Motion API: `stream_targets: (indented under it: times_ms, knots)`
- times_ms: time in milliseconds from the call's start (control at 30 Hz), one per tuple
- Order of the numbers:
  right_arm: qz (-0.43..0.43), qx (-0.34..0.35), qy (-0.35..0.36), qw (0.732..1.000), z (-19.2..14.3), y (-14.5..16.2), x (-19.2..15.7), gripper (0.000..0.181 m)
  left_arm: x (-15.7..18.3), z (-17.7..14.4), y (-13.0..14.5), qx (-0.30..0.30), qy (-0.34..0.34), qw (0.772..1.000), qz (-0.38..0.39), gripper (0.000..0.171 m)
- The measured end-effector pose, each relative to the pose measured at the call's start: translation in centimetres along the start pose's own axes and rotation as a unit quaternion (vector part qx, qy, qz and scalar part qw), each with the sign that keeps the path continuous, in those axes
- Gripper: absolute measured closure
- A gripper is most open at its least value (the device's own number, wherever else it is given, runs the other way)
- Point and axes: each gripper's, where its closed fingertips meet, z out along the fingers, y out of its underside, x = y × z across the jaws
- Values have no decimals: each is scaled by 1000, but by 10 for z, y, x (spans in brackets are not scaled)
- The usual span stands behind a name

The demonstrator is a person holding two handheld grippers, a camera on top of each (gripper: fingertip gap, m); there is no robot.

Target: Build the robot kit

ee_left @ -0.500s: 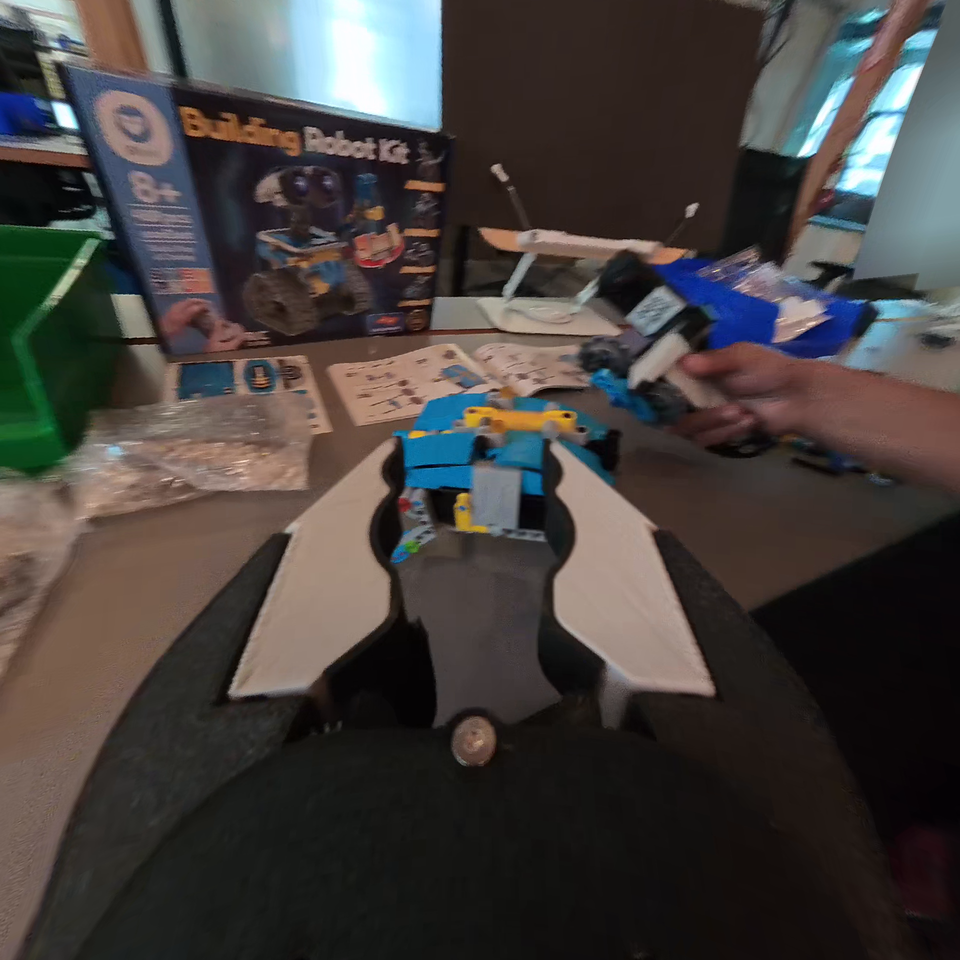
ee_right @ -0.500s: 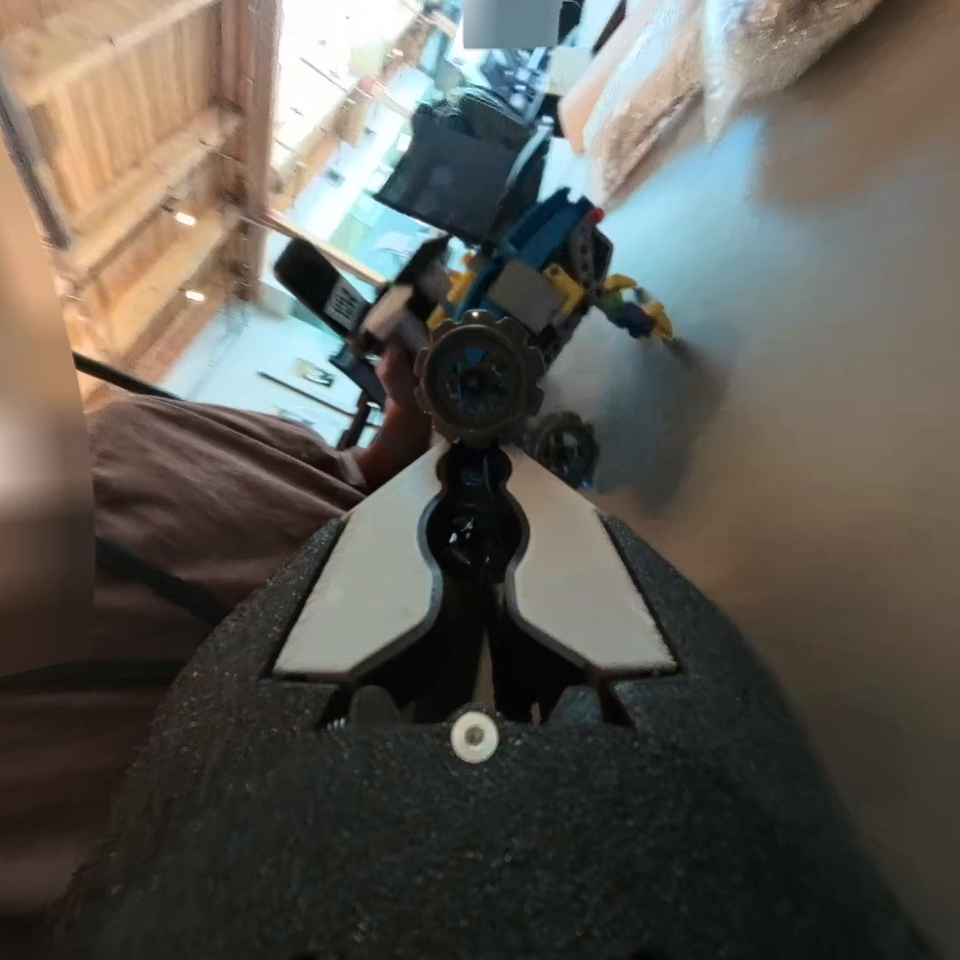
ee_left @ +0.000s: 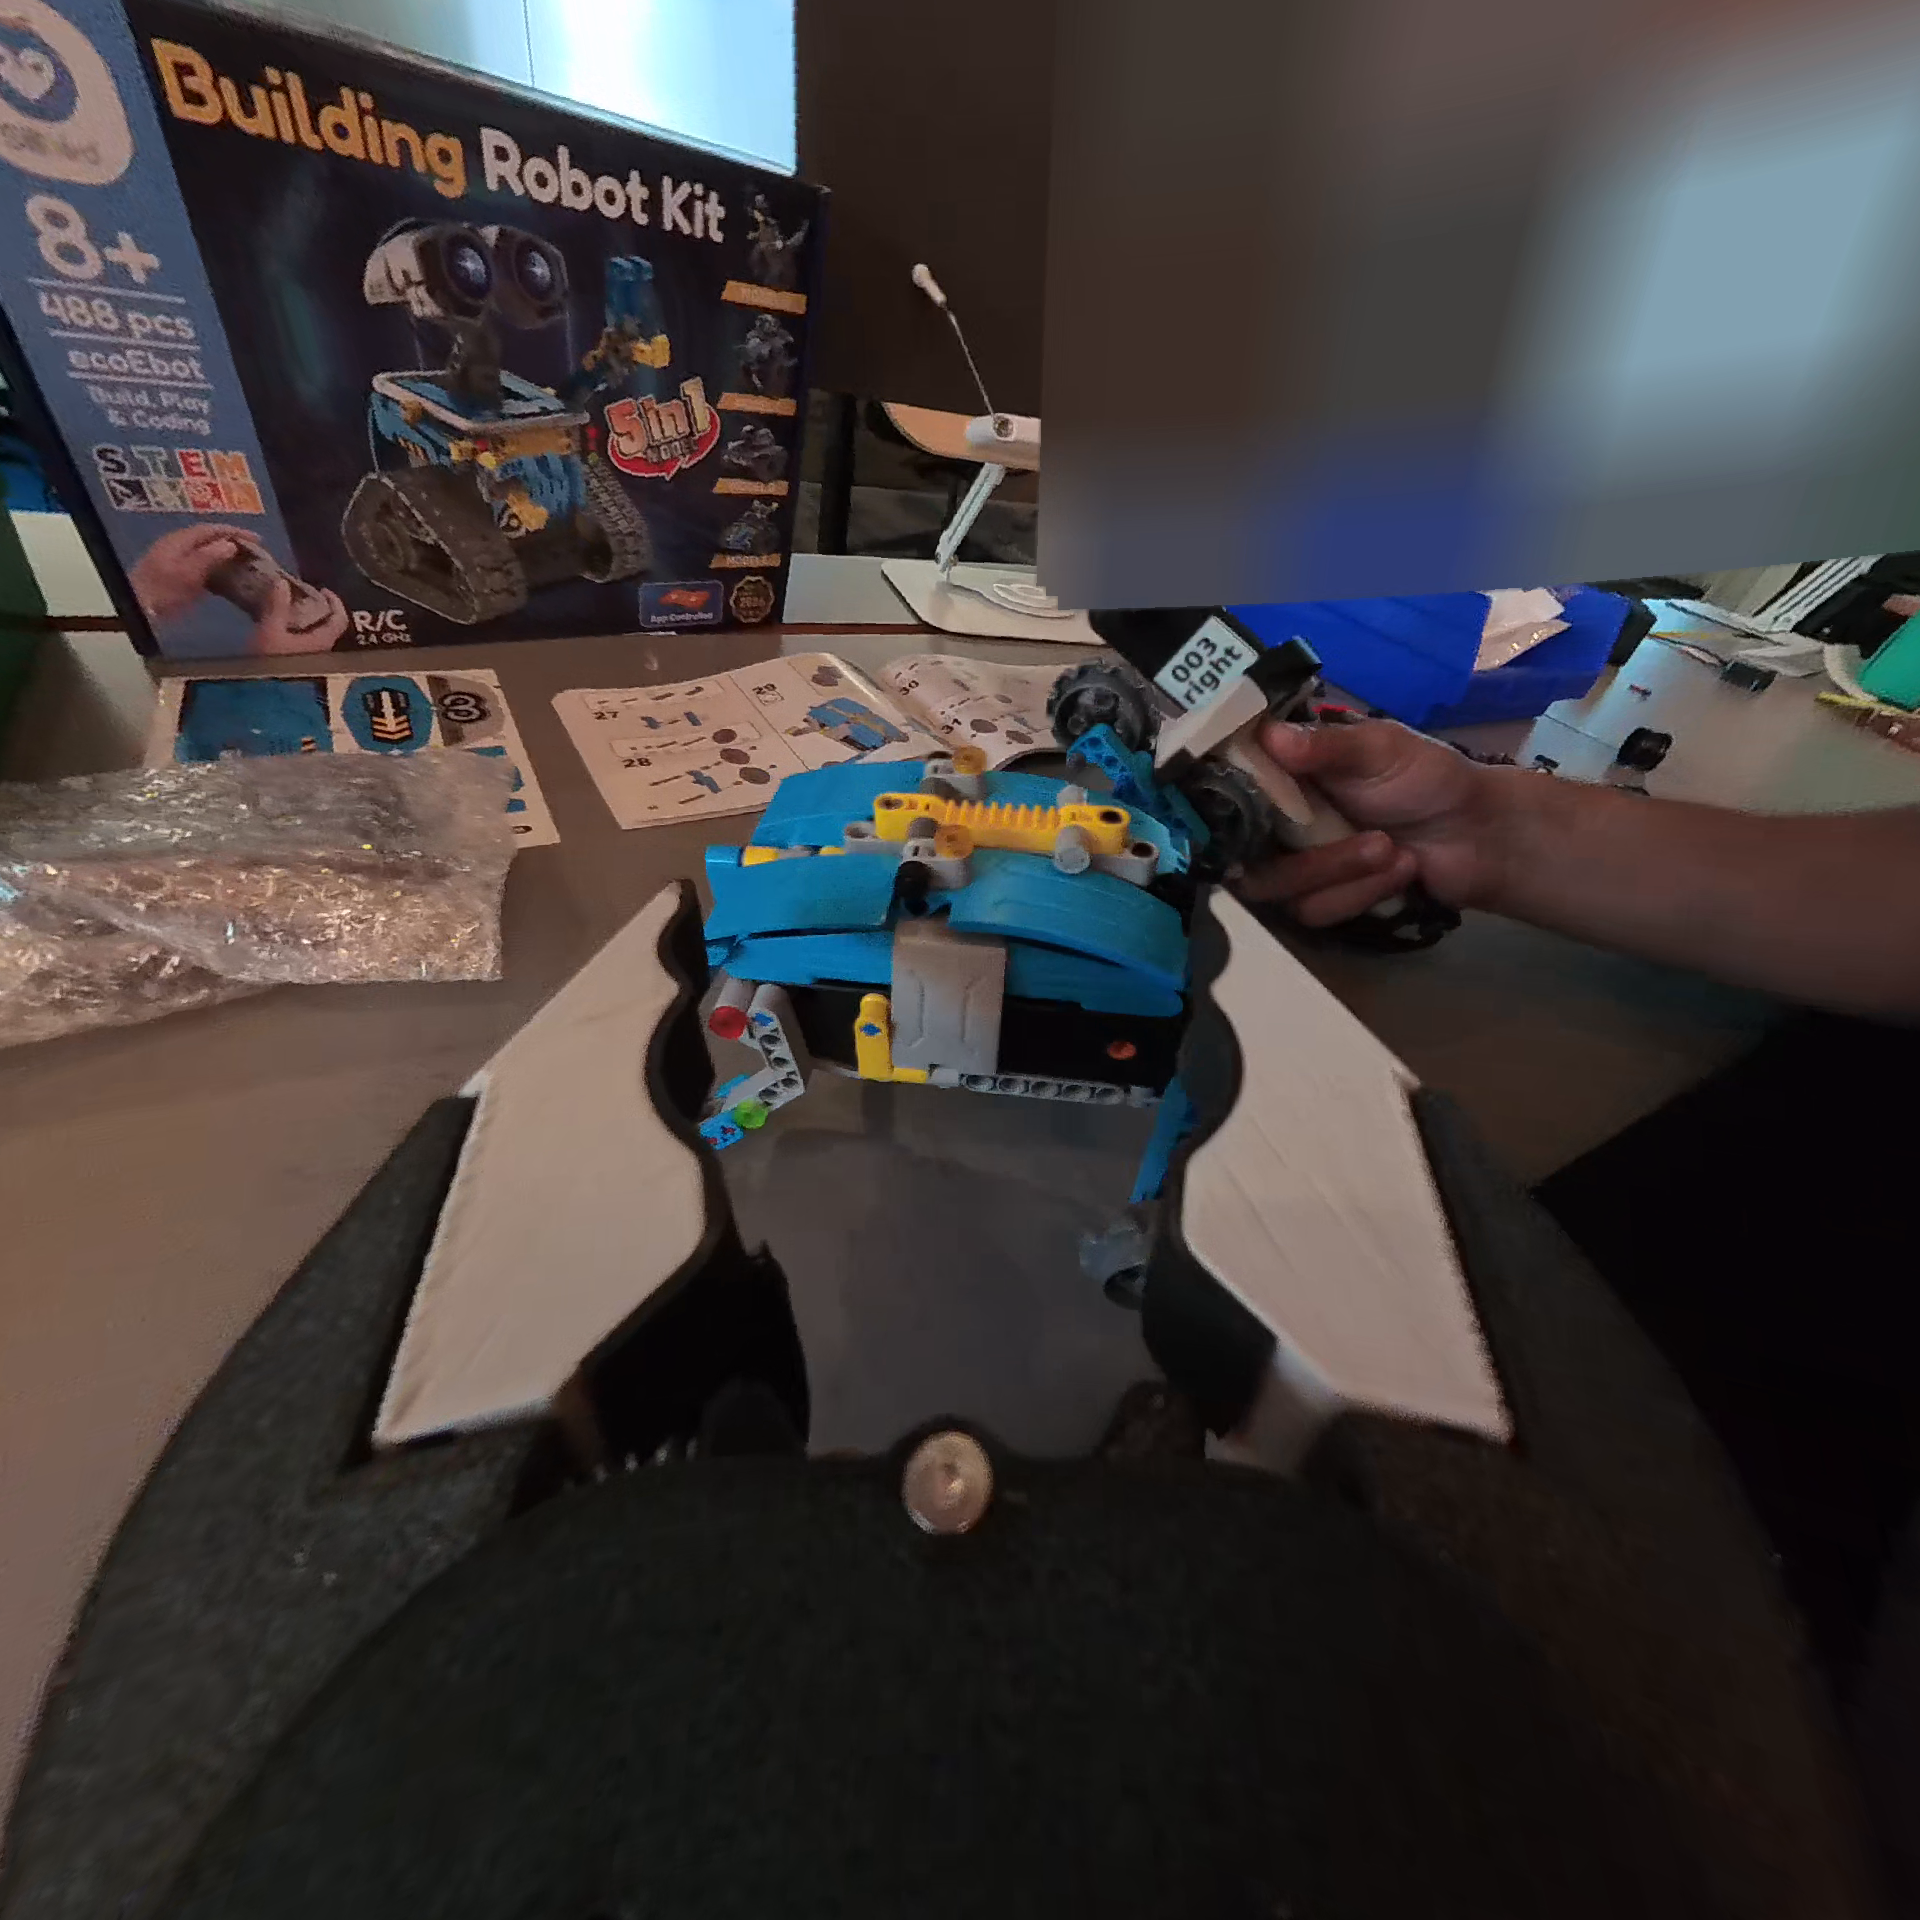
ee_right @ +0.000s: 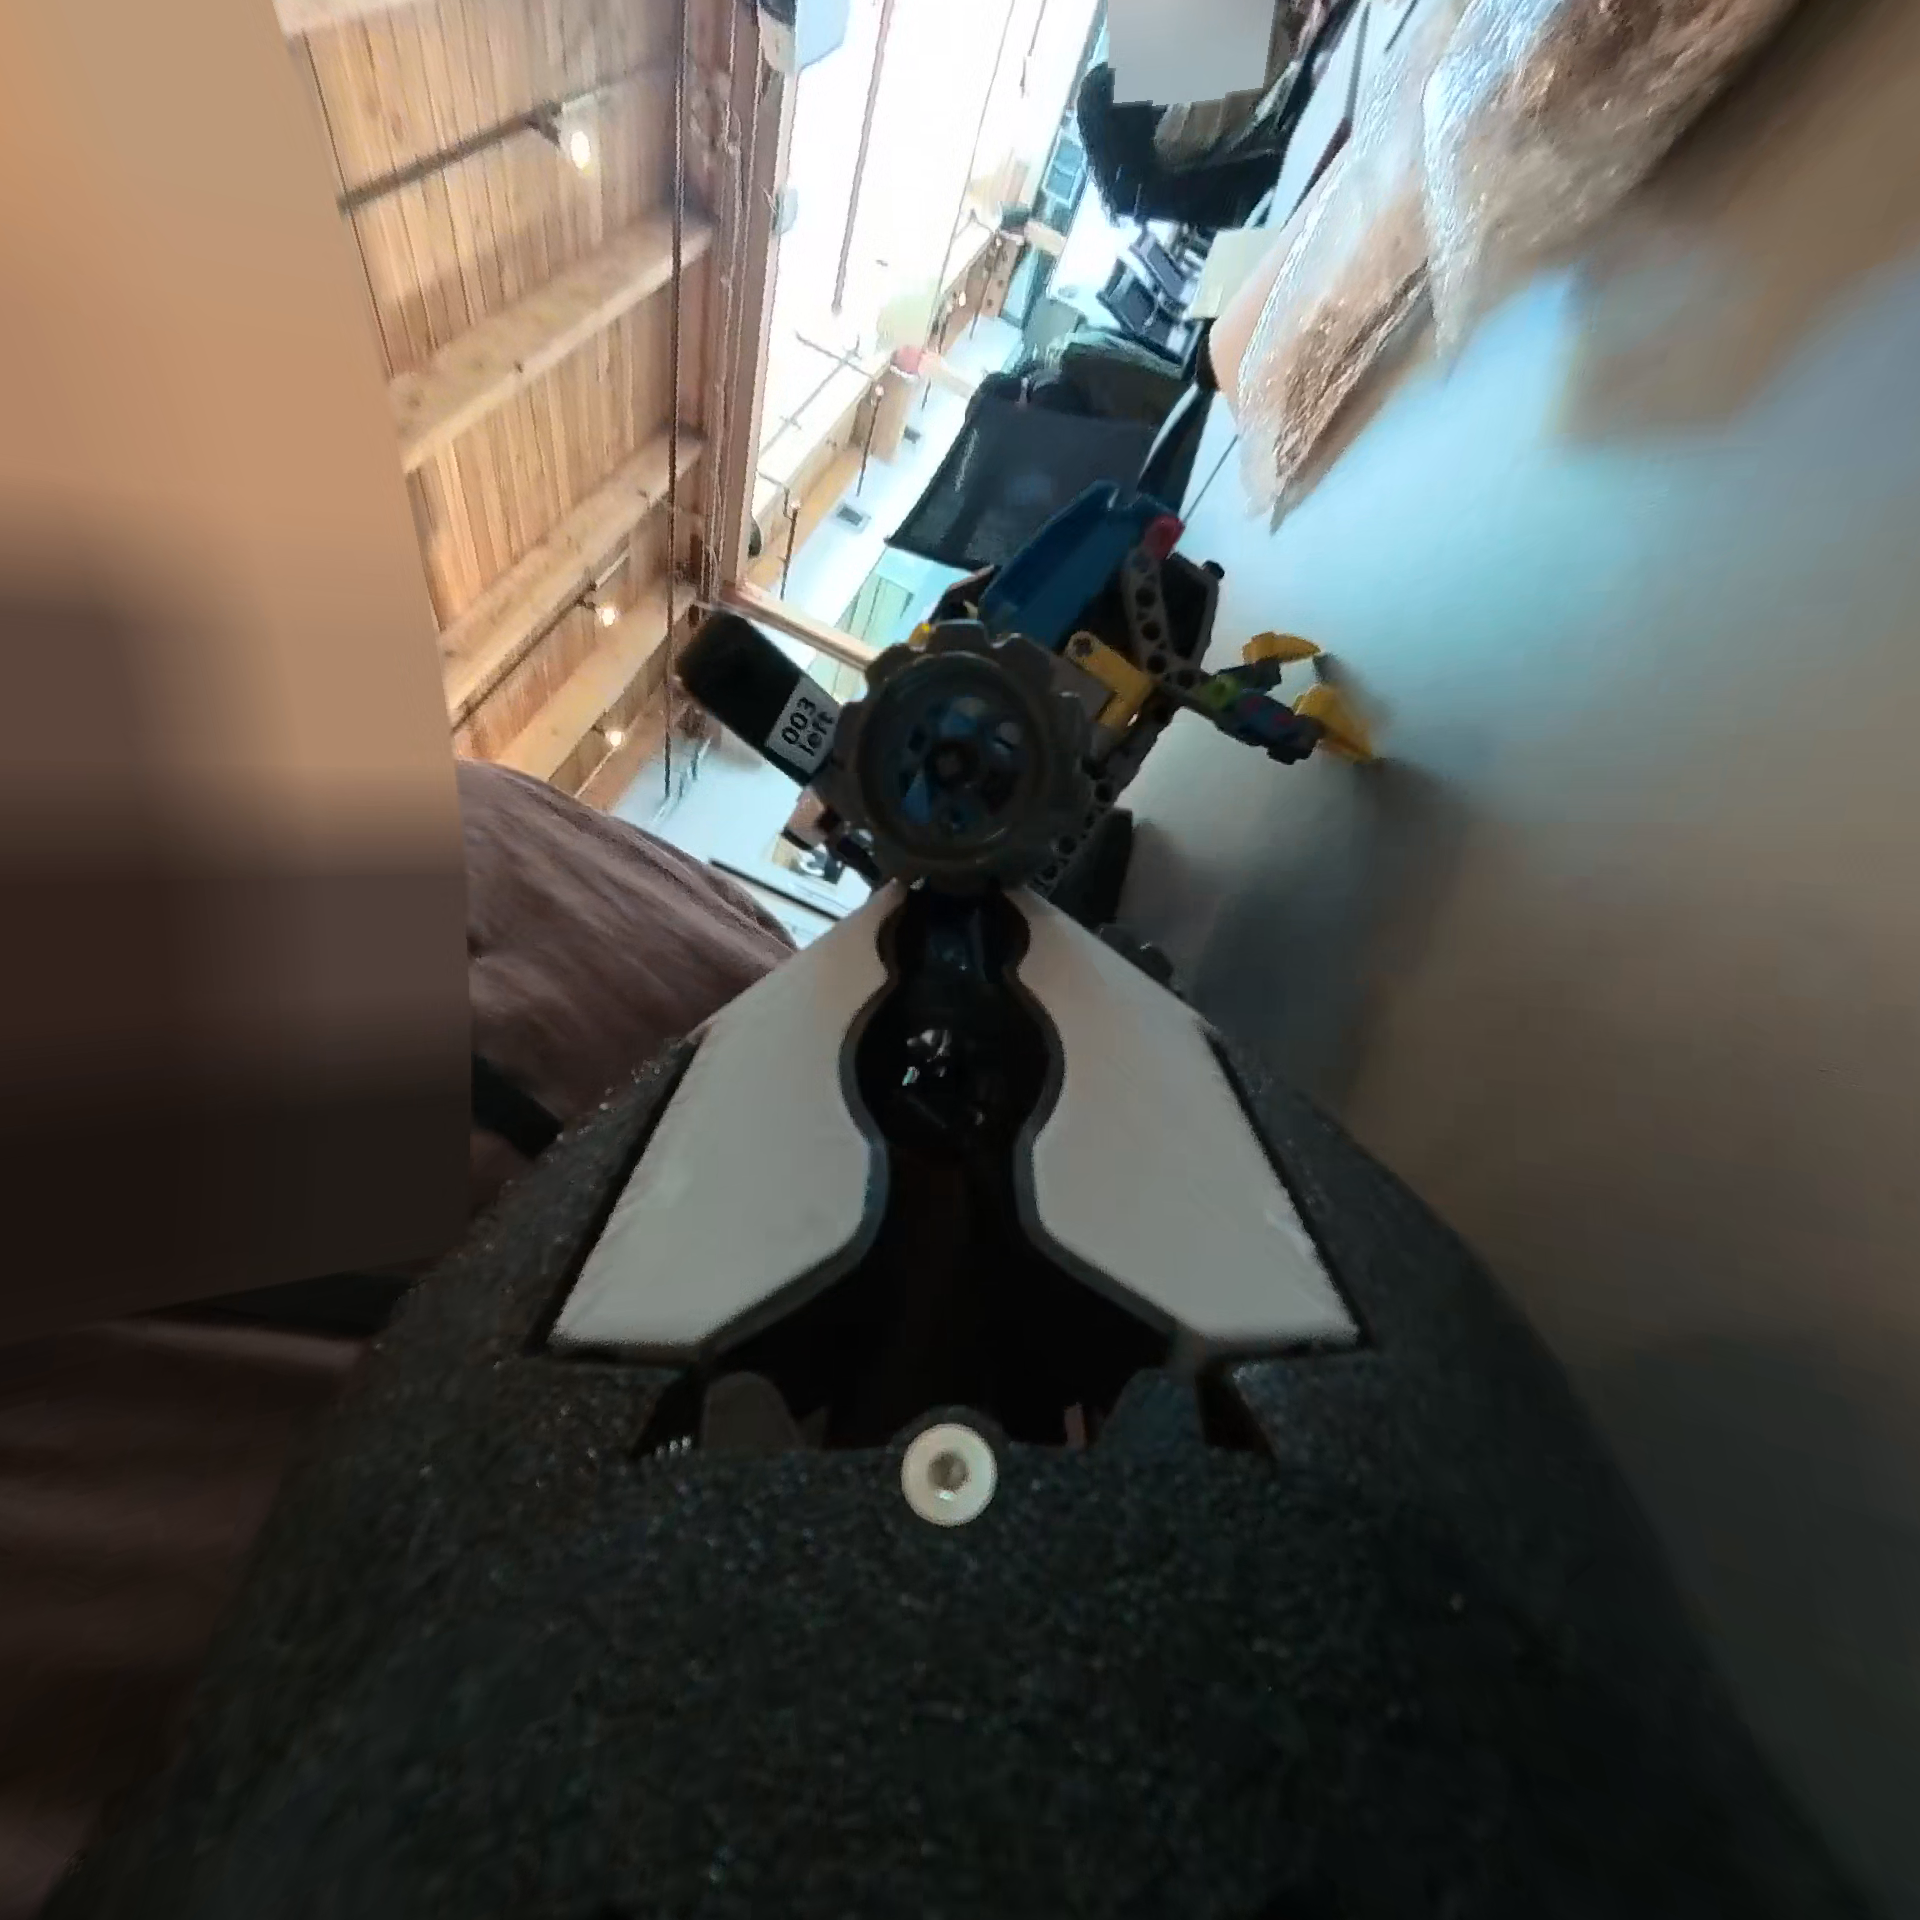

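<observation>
A blue, yellow and grey brick robot model (ee_left: 945, 914) stands on the grey table (ee_left: 260, 1164). My left gripper (ee_left: 948, 904) is open wide, one white finger close along each side of the model; I cannot tell whether they touch it. My right gripper (ee_right: 956, 899) is shut on a dark grey toothed wheel (ee_right: 956, 769) with a blue hub, held up against the model (ee_right: 1081, 582). In the left wrist view the right gripper (ee_left: 1174, 748), held by a hand (ee_left: 1371, 810), sits at the model's far right corner. The model's yellow claws (ee_right: 1299, 696) touch the table.
The kit's box (ee_left: 416, 364) stands behind. In front of it lie a sticker sheet (ee_left: 343, 717) and an open instruction booklet (ee_left: 748, 738). A bag of clear plastic (ee_left: 239, 883) lies at left. A white stand (ee_left: 977, 499) and a blue bin (ee_left: 1403, 655) are at back right. The grippers' ends are close to 12 cm from one another.
My left gripper's fingers have spread wider and it has moved forward around the model. The right gripper has brought the wheel closer to the model's side.
</observation>
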Motion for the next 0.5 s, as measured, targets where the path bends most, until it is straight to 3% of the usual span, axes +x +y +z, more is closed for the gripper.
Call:
stream_targets:
  times_ms: [500]
  knots:
    - [0, 14, 24, 1000, -8, 3, 4, 170, -27, -1, 1, 8, -58, 997, -59, 93]
